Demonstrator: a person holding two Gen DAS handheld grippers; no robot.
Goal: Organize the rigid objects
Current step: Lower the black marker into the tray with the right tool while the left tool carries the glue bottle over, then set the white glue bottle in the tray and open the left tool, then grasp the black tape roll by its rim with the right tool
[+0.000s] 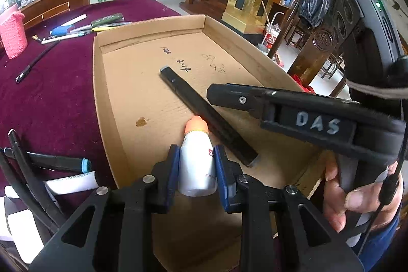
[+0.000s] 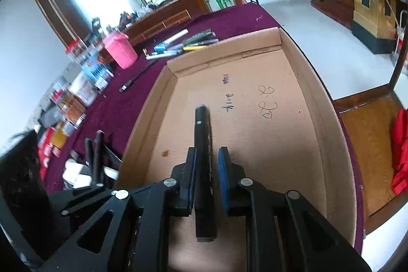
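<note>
Left tongs [image 1: 195, 165] are clamped on a little white bottle [image 1: 196, 165] with an orange tip, hovering low inside the cardboard tray [image 1: 98, 83]. Right tongs [image 2: 206, 177] have a black marker [image 2: 202, 170] between the pads, but there's a gap on one side, so loosened, not squeezing; the marker looks to be lying on the tray floor. More pens [image 1: 84, 28] are strewn on the maroon tabletop [image 1: 51, 98] beside a pink basket [image 1: 12, 35]. Bottle label's mostly hidden by the pads.
</note>
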